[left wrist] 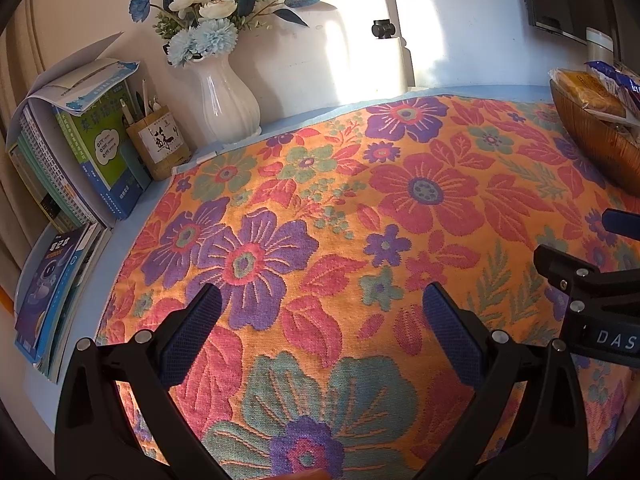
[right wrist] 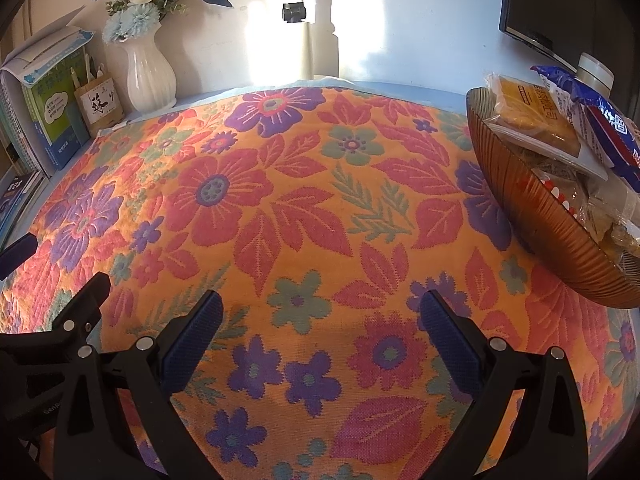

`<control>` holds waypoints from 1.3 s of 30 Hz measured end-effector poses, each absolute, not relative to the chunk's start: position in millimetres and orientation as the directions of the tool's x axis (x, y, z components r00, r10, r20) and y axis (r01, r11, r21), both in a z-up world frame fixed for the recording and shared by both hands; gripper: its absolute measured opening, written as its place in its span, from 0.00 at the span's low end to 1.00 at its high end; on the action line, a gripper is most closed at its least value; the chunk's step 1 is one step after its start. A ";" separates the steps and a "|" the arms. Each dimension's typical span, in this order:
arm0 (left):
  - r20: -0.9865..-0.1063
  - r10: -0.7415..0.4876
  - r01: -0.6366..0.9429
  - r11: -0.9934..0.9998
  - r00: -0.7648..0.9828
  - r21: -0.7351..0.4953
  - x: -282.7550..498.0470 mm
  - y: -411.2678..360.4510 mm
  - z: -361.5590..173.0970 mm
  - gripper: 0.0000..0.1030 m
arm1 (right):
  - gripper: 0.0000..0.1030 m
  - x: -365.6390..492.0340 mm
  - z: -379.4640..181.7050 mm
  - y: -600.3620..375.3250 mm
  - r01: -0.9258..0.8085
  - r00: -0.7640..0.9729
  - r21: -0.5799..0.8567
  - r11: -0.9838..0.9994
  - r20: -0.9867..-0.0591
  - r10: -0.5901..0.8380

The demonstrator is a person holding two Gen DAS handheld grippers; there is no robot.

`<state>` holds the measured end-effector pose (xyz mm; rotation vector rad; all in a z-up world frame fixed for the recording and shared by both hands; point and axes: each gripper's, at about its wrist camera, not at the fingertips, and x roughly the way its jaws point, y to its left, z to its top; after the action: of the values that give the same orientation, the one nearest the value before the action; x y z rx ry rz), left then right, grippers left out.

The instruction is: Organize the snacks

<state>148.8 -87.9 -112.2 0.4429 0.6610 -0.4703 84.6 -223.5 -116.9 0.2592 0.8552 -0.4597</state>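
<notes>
We hold both tools low over the orange floral woven cloth [right wrist: 304, 208] that covers the table. The left gripper [left wrist: 322, 316] has its blue-padded fingers spread wide with nothing between them, and the right gripper [right wrist: 320, 320] is just as wide apart and equally empty.

The snacks sit at the right edge of both views, piled in a ribbed amber glass bowl [right wrist: 532, 216]: a clear-wrapped yellow cake packet [right wrist: 528, 116] on top, a blue and white foil packet [right wrist: 600, 128] beside it, and more wrappers underneath that we cannot make out. No snack lies loose on the cloth in either view.

We judge the heap to be the main risk. The packets stand above the rim and lean outward, so a nudge from the right gripper could slide one over the far side. The wrappers look slick, so a shallow pinch may slip. The bowl may skid or rock on the soft cloth if pushed. At the upper left, the white fluted ceramic vase [left wrist: 228, 100] of blue and white artificial flowers looks top-heavy, and a careless sweep of the left gripper could topple it.
</notes>
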 end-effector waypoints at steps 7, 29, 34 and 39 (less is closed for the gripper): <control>-0.669 -0.269 0.543 0.806 0.693 0.238 149.4 -88.2 -112.1 0.97 | 0.95 85.3 -117.1 -223.3 0.488 0.566 0.038 0.872 -0.774 -0.283; -0.676 -0.268 0.545 0.804 0.687 0.236 150.5 -87.6 -111.9 0.97 | 0.95 85.6 -120.7 -225.8 0.489 0.557 0.048 0.871 -0.785 -0.270; -0.676 -0.267 0.545 0.804 0.687 0.236 151.4 -87.4 -111.7 0.97 | 0.95 86.0 -120.4 -225.2 0.487 0.558 0.049 0.872 -0.786 -0.268; -0.666 -0.252 0.523 0.817 0.702 0.243 153.0 -85.5 -110.7 0.97 | 0.95 86.1 -120.2 -225.5 0.488 0.557 0.049 0.872 -0.786 -0.268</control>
<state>153.0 -85.5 -110.7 0.4392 0.6629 -0.4472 86.1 -225.5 -120.2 0.2751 0.8730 -0.4522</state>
